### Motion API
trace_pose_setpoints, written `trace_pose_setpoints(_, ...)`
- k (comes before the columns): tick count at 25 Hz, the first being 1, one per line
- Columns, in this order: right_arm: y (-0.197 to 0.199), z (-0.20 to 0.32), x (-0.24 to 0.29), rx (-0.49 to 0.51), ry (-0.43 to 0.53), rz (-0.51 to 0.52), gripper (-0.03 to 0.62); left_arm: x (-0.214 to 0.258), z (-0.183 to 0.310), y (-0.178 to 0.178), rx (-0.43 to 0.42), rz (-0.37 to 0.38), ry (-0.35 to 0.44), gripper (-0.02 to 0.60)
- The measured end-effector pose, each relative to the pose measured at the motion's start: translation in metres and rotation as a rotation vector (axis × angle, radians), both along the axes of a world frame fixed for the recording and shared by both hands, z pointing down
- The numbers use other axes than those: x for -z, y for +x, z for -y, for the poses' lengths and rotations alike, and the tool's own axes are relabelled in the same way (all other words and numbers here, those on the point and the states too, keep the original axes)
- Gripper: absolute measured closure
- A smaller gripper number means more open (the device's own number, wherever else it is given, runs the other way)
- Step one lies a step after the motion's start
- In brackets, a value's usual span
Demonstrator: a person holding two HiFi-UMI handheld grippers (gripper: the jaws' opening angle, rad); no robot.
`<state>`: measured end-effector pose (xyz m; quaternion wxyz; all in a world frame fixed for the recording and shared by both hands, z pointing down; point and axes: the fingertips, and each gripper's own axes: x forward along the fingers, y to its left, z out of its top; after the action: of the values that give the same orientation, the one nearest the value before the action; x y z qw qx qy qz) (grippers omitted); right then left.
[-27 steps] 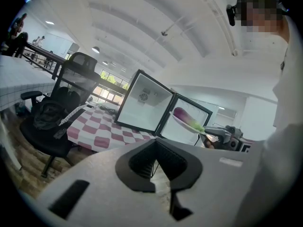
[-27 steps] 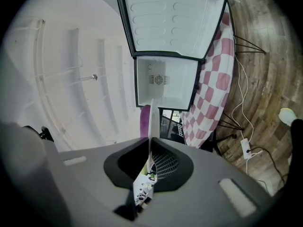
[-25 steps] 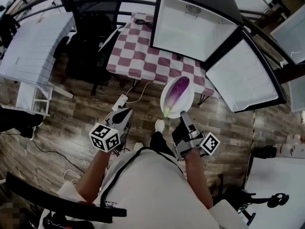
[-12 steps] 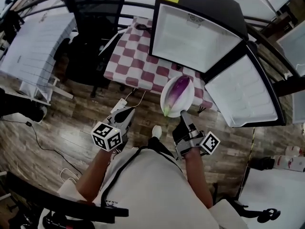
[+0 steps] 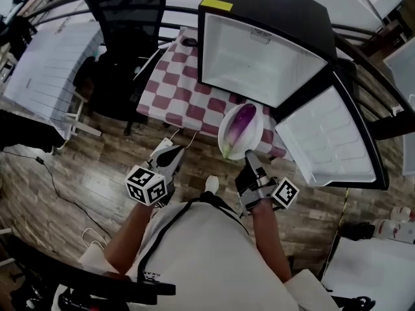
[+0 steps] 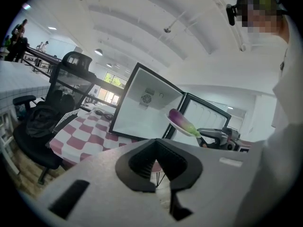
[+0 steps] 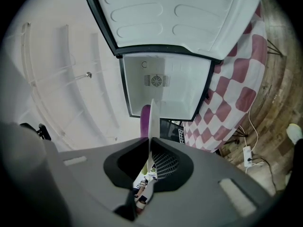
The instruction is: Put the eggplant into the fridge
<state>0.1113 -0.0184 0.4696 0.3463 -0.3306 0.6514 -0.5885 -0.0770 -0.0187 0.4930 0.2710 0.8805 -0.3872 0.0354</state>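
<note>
We count one fridge (image 5: 259,50), the largest thing here. It stands on the one table (image 5: 178,86), which is covered in a red-and-white checked cloth. The fridge's white cavity faces us, and its one door (image 5: 324,141) is swung wide to the right. The door's black edge reaches out past the table's near edge.

One black office chair (image 5: 126,18) stands at the table's left end, well apart from both our grippers. Wooden floor (image 5: 84,173) lies open between us and the table.

We hold one white plate (image 5: 255,135), raised in front of the fridge's lower edge, over the table's near edge. The one eggplant (image 5: 238,123) lies along the plate with its purple end toward the fridge and its green end toward us. The eggplant is outside the cavity. The space from the plate to the open front looks clear, and the door stands off to the right.

We have two grippers. The right gripper (image 5: 248,157) has its jaws clamped on the plate's near rim, which runs edge-on between them in the right gripper view. The left gripper (image 5: 170,154) is over the floor to the plate's left, its jaws drawn together with nothing between them.
</note>
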Motion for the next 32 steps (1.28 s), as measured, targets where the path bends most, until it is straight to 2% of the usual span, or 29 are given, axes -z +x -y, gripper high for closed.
trace_pose_setpoints(16, 0.04, 0.05, -0.023, 0.104, -0.024, -0.009, 0.565, -0.001, 0.05, 0.051, 0.06, 0.023, 0.006, 0.577)
trace_pose_setpoints(32, 0.055, 0.086, -0.032, 0.125, -0.038, -0.004, 0.566, -0.007, 0.088, 0.059, 0.097, 0.029, 0.002, 0.577)
